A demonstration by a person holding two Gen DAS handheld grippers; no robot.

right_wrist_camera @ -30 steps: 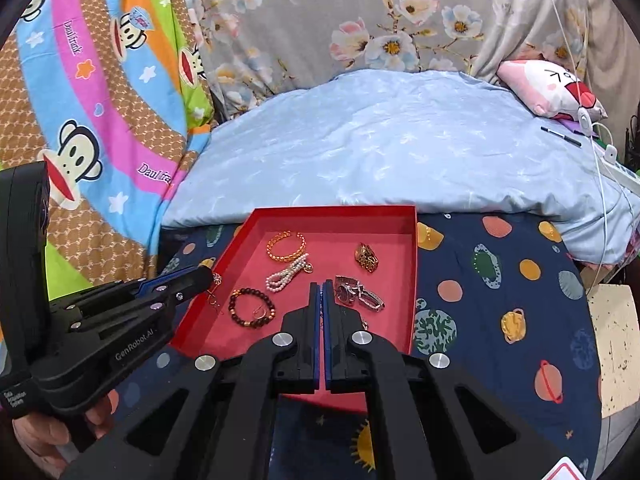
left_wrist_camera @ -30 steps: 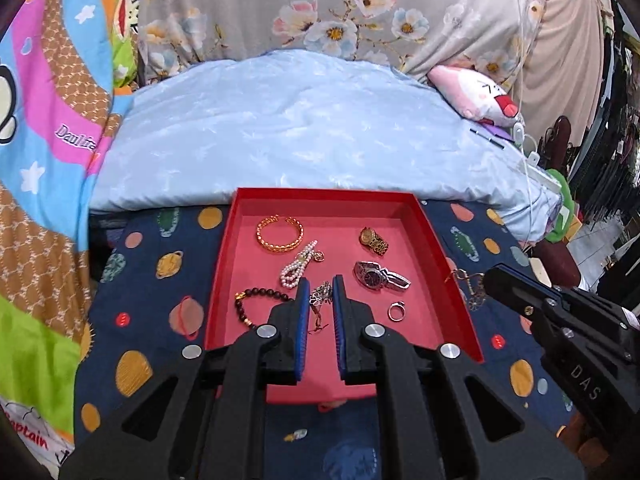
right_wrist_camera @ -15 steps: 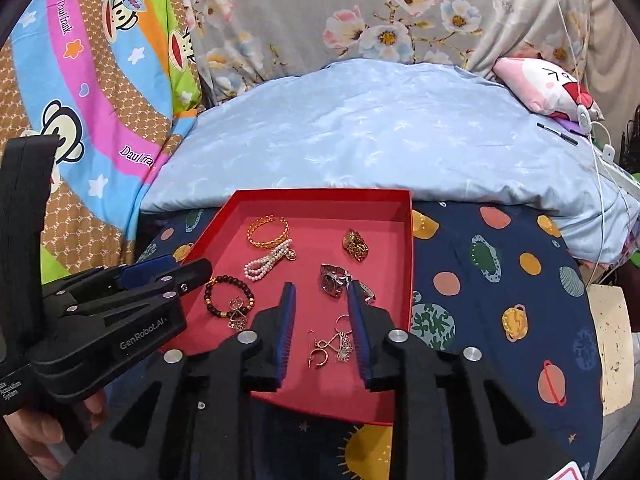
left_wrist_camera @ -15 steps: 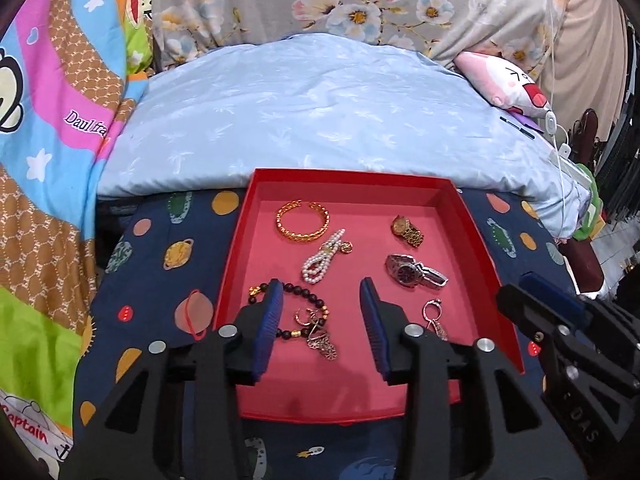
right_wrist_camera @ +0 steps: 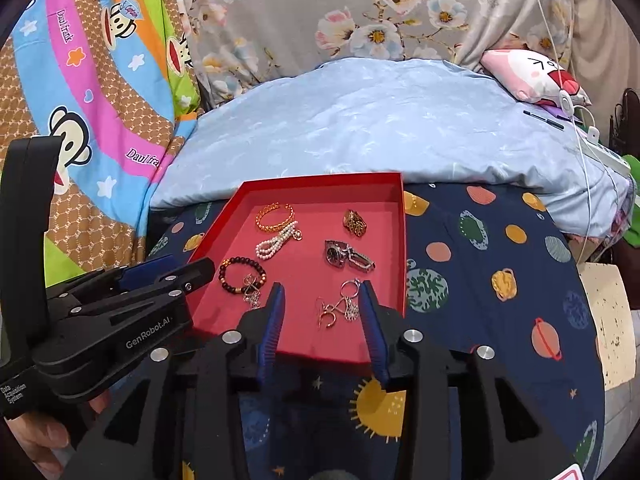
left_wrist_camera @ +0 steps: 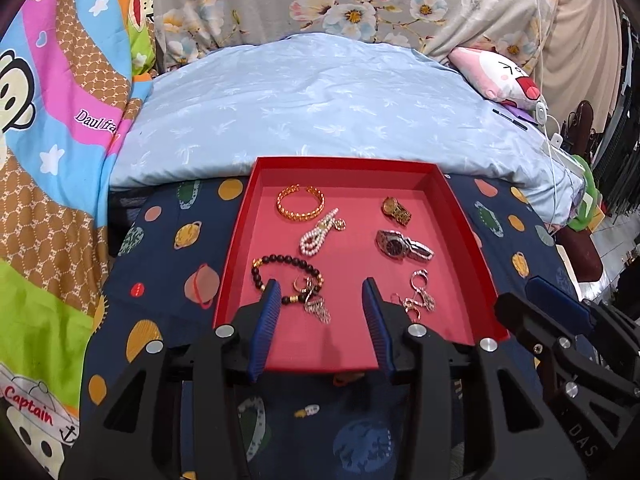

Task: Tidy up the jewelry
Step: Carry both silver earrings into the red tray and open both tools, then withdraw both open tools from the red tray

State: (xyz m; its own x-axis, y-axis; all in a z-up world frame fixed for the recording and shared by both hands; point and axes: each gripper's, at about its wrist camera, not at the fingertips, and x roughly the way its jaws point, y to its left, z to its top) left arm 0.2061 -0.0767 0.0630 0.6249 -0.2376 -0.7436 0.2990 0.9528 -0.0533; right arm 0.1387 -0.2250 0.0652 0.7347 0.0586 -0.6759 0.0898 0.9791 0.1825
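Both the left tongs (left_wrist_camera: 320, 294) and the right tongs (right_wrist_camera: 322, 296) hang released, gripping nothing, over the near edge of the shallow red rectangular tray (left_wrist_camera: 240, 240). Inside the tray lie a gold chain bangle (left_wrist_camera: 300, 203), a white pearl bracelet (left_wrist_camera: 318, 232), a dark beaded bracelet (left_wrist_camera: 286, 272), a silver wristwatch (left_wrist_camera: 402, 245) and tangled earrings (right_wrist_camera: 338, 308).

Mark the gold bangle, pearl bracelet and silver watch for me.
gold bangle (left_wrist_camera: 300, 203): left wrist view, on its near chain edge.
pearl bracelet (left_wrist_camera: 316, 236): left wrist view, mid-strand.
silver watch (right_wrist_camera: 334, 253): right wrist view, dark dial.
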